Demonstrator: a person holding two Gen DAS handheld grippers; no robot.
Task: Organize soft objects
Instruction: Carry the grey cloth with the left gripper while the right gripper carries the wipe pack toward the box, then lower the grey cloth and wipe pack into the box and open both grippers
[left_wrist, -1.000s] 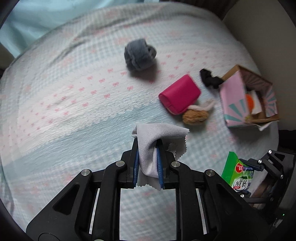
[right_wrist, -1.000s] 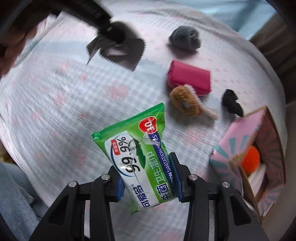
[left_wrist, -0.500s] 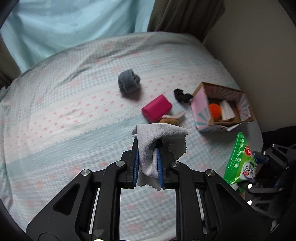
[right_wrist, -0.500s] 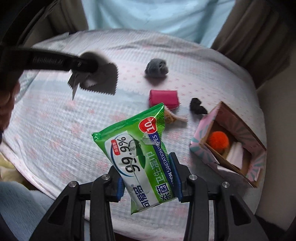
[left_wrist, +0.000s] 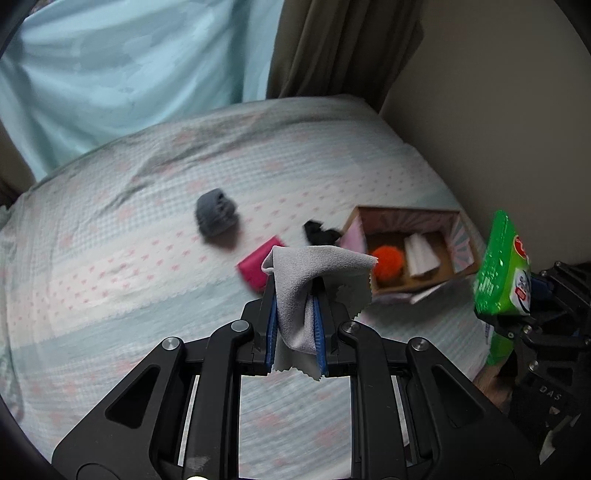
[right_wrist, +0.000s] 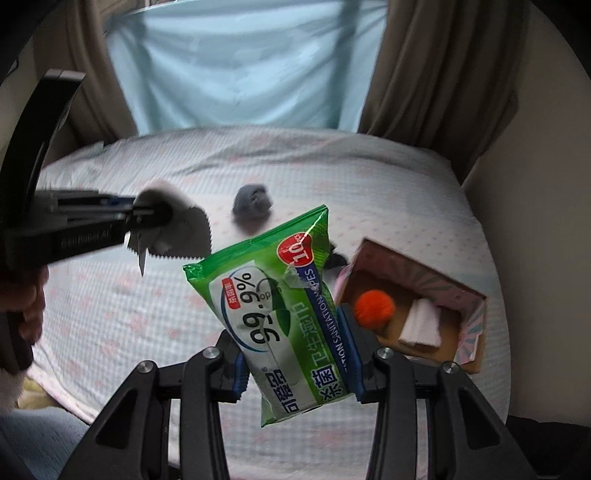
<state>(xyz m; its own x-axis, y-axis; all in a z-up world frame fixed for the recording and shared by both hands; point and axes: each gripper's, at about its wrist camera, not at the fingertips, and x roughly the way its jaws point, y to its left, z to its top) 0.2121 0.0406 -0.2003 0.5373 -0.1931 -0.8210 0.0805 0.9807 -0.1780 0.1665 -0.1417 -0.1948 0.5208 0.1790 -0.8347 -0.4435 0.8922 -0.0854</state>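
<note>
1. The left gripper is held above the bed, its blue-padded fingers clamped on a gray microfiber cloth with pinked edges. The cloth bunches between the pads, and its upper part flops to the right over the fingertips.
2. The right gripper is also raised over the bed, pinching a green pack of sanitizing wipes by its lower half. The pack stands tilted, with "99.9%" and a red "10" badge on its face.
3. In the right wrist view the left gripper reaches in level from the left side, and the person's hand shows at the left edge around its handle.
4. In the left wrist view the right gripper sits at the far right edge, with the wipes pack seen edge-on.
5. The bed carries a pale blue-and-white checked cover with small pink bows. On it lie a gray plush item, a magenta pouch partly hidden behind the cloth, and a small black item just beside a cardboard box.
6. The box, pink and teal outside, lies open near the bed's right edge, holding an orange pom-pom and a folded white cloth side by side.
7. Behind the bed hang a light blue curtain and brown drapes, with a beige wall to the right.
</note>
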